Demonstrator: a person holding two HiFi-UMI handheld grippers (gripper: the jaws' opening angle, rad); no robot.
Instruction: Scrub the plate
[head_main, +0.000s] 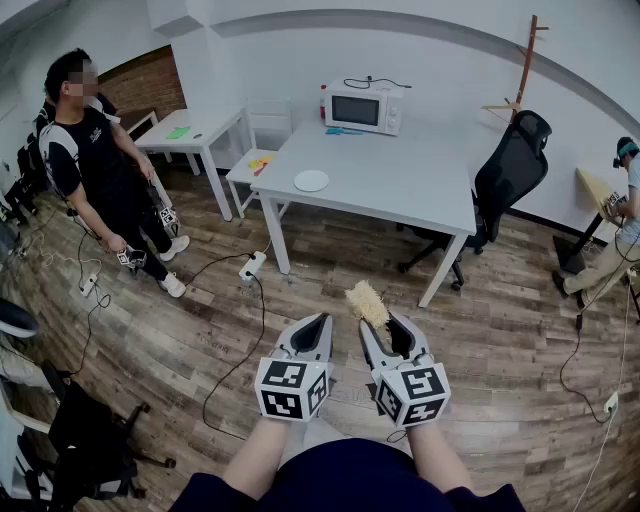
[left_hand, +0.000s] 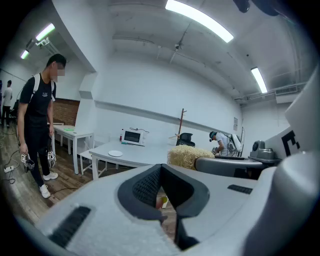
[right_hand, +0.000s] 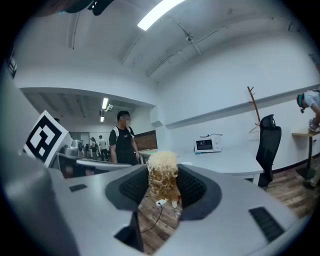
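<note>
A white plate (head_main: 311, 181) lies on the near left part of the white table (head_main: 400, 190), well ahead of both grippers; the left gripper view has the plate (left_hand: 115, 153) small in the distance. My right gripper (head_main: 386, 322) is shut on a pale yellow fibrous scrubber (head_main: 366, 303), which sticks up past the jaw tips. In the right gripper view the scrubber (right_hand: 161, 167) fills the gap of that gripper (right_hand: 163, 175). My left gripper (head_main: 319, 322) is held beside it over the wooden floor, jaws shut with nothing between them (left_hand: 161, 170). The scrubber (left_hand: 187, 156) shows to its right.
A microwave (head_main: 365, 108) stands at the table's back. A black office chair (head_main: 510, 170) sits at its right end. One person (head_main: 100, 170) stands at the left, another (head_main: 625, 200) at the right edge. A power strip (head_main: 252, 265) and cables lie on the floor.
</note>
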